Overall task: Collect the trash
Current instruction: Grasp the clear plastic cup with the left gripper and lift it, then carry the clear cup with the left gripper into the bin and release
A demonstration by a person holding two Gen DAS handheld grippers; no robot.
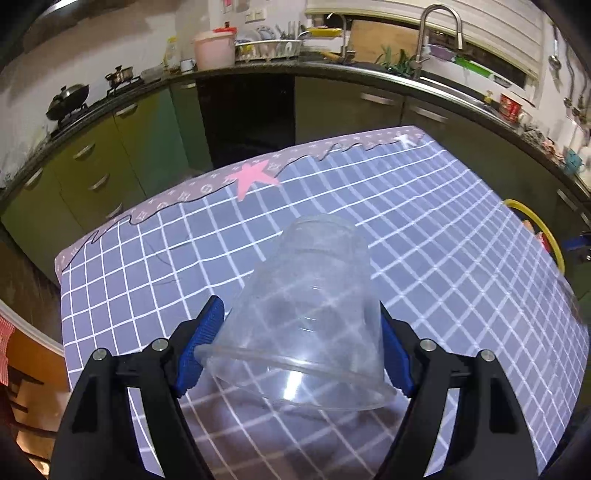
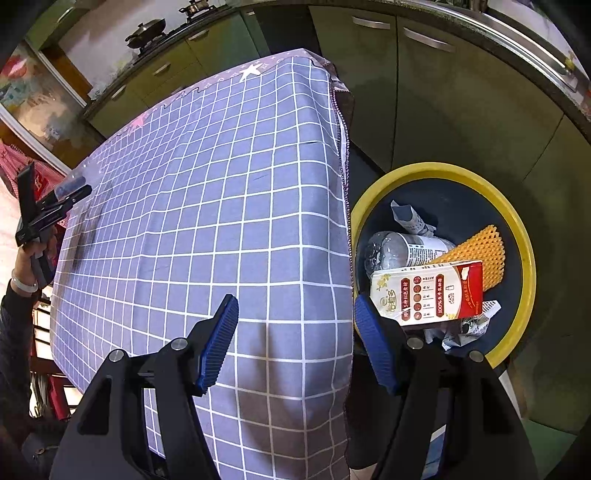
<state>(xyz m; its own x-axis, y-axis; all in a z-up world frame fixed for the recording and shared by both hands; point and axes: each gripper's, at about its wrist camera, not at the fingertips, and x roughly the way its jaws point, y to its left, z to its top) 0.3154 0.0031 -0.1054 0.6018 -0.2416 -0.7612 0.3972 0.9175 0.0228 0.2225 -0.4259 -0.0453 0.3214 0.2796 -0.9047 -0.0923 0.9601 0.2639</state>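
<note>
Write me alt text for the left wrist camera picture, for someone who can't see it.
The left gripper clamps a clear plastic cup between its blue pads, held on its side above a table covered in grey checked cloth. Behind it runs a kitchen counter with a sink tap and dish rack.

Green cupboards (image 1: 122,147) under a dark counter (image 1: 258,68), silver tap (image 1: 439,33) by the window, checked cloth (image 1: 369,221) on the desk.

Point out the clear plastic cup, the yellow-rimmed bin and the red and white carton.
clear plastic cup (image 1: 310,295), left wrist view, side wall.
yellow-rimmed bin (image 2: 526,254), right wrist view, right rim.
red and white carton (image 2: 428,291), right wrist view, printed face.
</note>
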